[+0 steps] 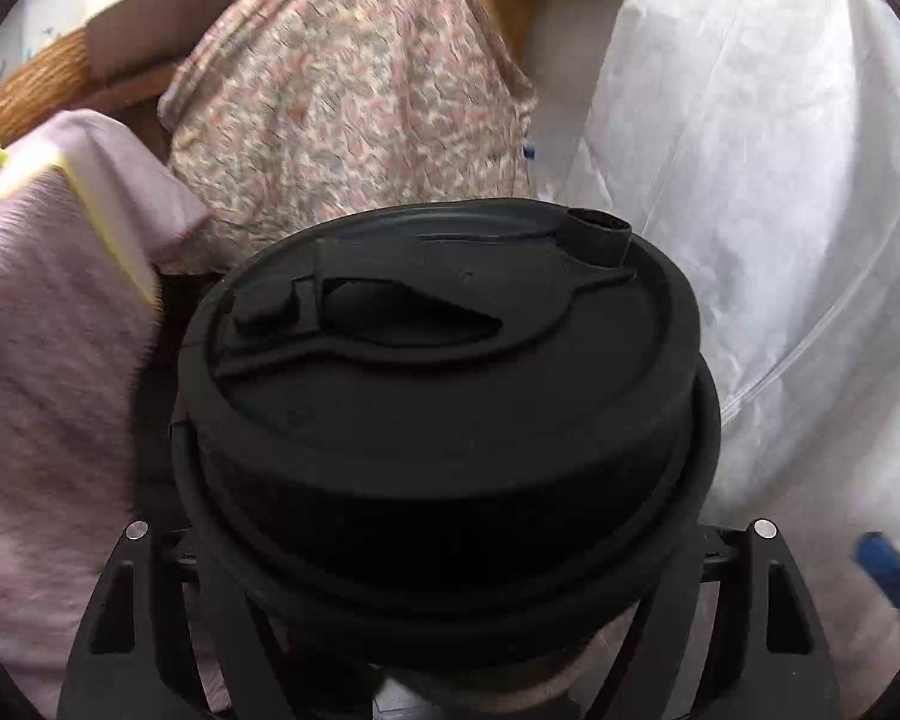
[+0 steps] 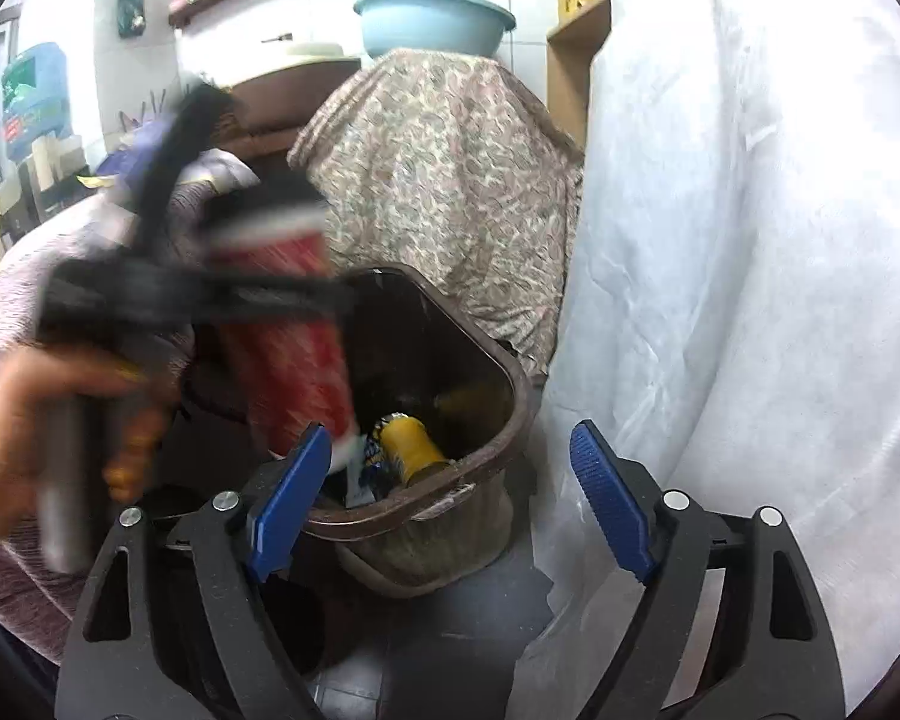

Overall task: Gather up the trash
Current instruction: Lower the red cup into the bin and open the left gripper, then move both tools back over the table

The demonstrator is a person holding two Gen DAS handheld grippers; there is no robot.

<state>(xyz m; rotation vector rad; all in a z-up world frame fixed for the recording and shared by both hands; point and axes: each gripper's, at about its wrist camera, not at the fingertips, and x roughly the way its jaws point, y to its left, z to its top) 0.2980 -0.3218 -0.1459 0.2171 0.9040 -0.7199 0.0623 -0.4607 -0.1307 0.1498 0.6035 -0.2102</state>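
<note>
A red paper cup (image 2: 288, 324) with a black lid (image 1: 444, 360) is tilted over the open brown bin (image 2: 513, 384). My left gripper (image 2: 270, 294), blurred in the right wrist view, is shut on the cup's body. In the left wrist view the lid fills the middle and hides the fingers. Inside the bin lie a yellow can (image 2: 414, 444) and some wrappers. My right gripper (image 2: 450, 432) stands open just in front of the bin's near rim, with nothing between its blue pads (image 2: 612, 498).
A person's hand (image 2: 18, 420) holds the left gripper's handle. A floral cloth (image 2: 450, 180) drapes something behind the bin, with a light blue basin (image 2: 432, 24) on top. A white sheet (image 2: 750, 240) hangs at the right, and a lilac cloth (image 1: 42, 330) lies left.
</note>
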